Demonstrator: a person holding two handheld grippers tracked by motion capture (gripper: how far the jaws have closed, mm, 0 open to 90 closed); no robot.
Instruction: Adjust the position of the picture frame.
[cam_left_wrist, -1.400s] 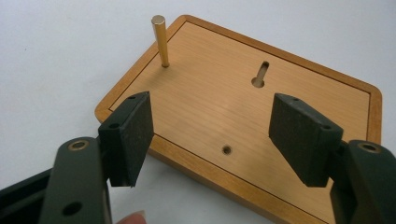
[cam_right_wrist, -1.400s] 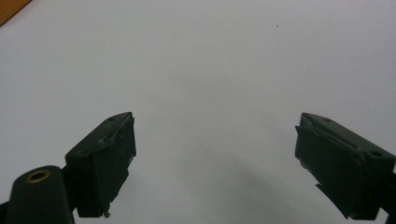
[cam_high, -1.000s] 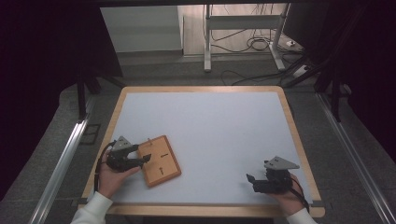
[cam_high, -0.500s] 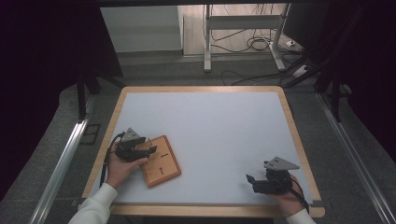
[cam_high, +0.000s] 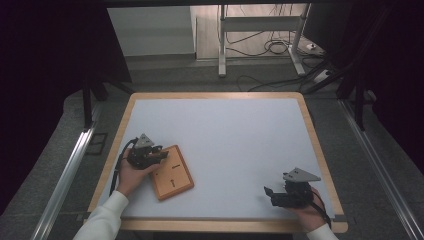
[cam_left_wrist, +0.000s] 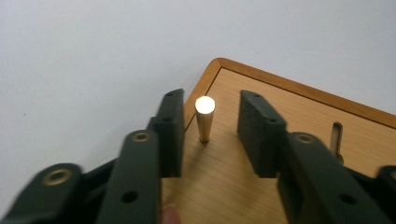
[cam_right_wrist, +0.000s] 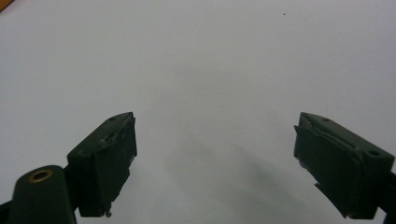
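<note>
A small wooden board (cam_high: 172, 172) lies on the white table at the near left. A brass peg (cam_left_wrist: 204, 119) stands upright near one corner of the board (cam_left_wrist: 280, 116). My left gripper (cam_high: 160, 154) reaches over the board's far left corner. Its jaws have just been closing, and the peg stands between them. In the left gripper view, gaps still show between the peg and both pads of the gripper (cam_left_wrist: 211, 100). My right gripper (cam_high: 269, 194) rests at the near right, open, and its own view (cam_right_wrist: 215, 135) has bare table between the jaws.
A second slim metal piece (cam_left_wrist: 336, 135) sits in the board farther along. The white table top has a wooden rim (cam_high: 215, 95). Beyond the table's far edge are a metal stand (cam_high: 260, 30) and cables on the floor.
The left hand has moved away from the near edge, up along the board's left side to its far corner, and its jaws stand narrower. The right hand has kept still.
</note>
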